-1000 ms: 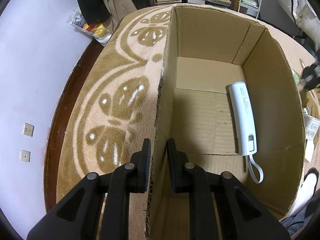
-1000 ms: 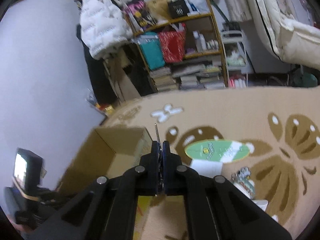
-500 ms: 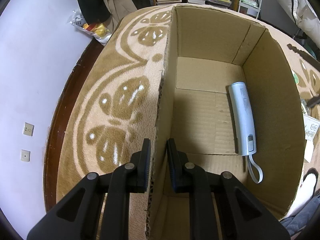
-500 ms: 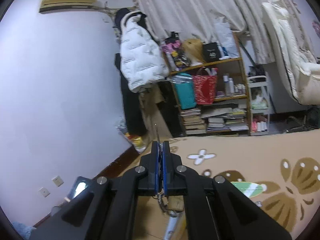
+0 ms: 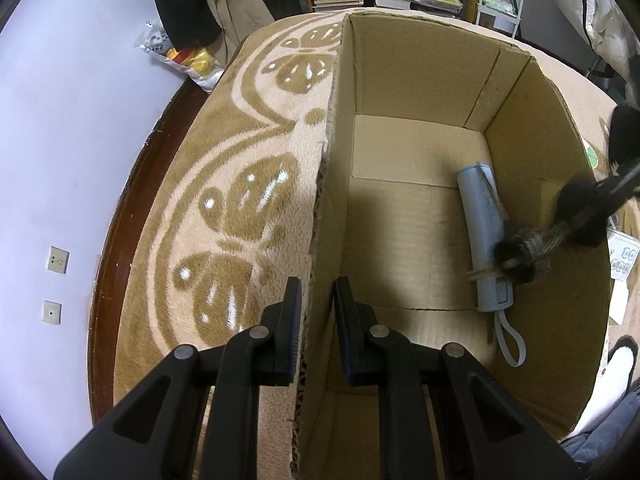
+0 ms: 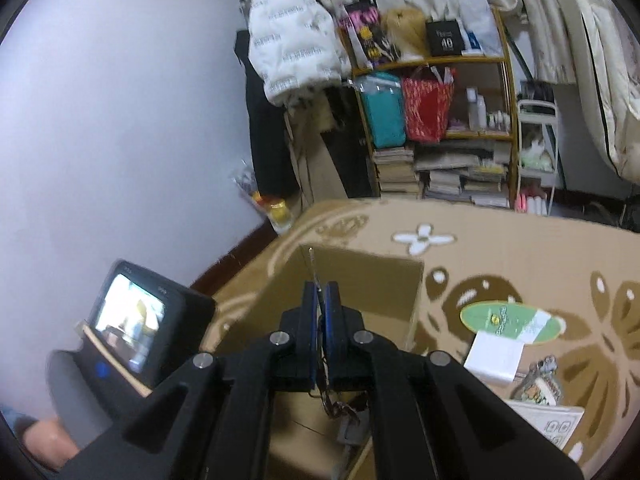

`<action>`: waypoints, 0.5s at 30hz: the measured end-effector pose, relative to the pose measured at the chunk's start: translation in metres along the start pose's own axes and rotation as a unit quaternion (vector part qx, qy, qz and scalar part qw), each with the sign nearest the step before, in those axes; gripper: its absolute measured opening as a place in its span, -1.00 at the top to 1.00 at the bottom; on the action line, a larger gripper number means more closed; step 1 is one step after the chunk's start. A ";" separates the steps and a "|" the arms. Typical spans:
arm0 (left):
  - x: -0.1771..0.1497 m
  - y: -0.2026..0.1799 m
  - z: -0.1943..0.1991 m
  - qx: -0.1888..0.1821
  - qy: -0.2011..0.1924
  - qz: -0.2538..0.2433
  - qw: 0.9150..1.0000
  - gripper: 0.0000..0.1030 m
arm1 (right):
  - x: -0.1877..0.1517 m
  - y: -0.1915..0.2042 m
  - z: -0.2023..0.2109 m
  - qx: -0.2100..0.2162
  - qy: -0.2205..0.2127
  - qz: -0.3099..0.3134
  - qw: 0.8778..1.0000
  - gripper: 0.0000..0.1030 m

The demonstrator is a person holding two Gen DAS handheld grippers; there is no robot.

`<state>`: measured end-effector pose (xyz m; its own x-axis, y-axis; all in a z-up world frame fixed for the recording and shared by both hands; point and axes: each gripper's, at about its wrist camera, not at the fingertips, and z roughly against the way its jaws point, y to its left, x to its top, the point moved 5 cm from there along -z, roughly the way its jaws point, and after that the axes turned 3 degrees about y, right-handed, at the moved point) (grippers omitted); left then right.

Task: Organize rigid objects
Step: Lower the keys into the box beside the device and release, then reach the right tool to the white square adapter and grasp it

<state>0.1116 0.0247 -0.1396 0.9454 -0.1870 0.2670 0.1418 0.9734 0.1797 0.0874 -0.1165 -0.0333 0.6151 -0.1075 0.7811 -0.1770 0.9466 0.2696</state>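
Note:
An open cardboard box (image 5: 532,216) stands on the patterned rug. My left gripper (image 5: 316,308) is shut on the box's left wall (image 5: 324,216), one finger inside, one outside. A white-blue tube-shaped device with a strap (image 5: 482,236) lies on the box floor at the right. My right gripper (image 6: 319,300) is shut on a thin metal pin (image 6: 312,264) with a keychain hanging below (image 6: 340,410). In the left wrist view a furry dark charm (image 5: 524,252) dangles into the box over the device. The box also shows in the right wrist view (image 6: 360,280).
A green oval pack (image 6: 508,320), a white card (image 6: 496,354) and small packets (image 6: 540,380) lie on the rug right of the box. A bookshelf (image 6: 440,120) stands behind. The left gripper's screen (image 6: 128,328) is at the left.
My right gripper has swung back down over the box. The furry charm now hangs inside the box above the device. My left gripper has not moved.

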 end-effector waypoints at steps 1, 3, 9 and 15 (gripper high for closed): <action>0.000 0.000 0.000 0.001 0.000 0.000 1.000 0.68 | -0.002 -0.004 -0.004 -0.001 0.007 -0.005 1.000 0.93; 0.000 0.000 0.000 0.001 0.000 -0.001 1.000 0.67 | -0.008 -0.009 -0.007 -0.008 0.015 -0.010 1.000 0.93; -0.001 -0.001 0.000 0.006 0.000 -0.003 1.000 0.67 | -0.012 -0.024 -0.007 -0.028 0.027 -0.019 0.999 0.88; 0.000 -0.001 0.001 0.009 0.000 -0.002 1.000 0.67 | -0.003 -0.050 -0.002 -0.069 0.010 -0.037 0.997 -0.08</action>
<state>0.1114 0.0239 -0.1390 0.9450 -0.1911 0.2656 0.1404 0.9700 0.1982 0.0956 -0.1634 -0.0505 0.6385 -0.1736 0.7498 -0.0245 0.9691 0.2453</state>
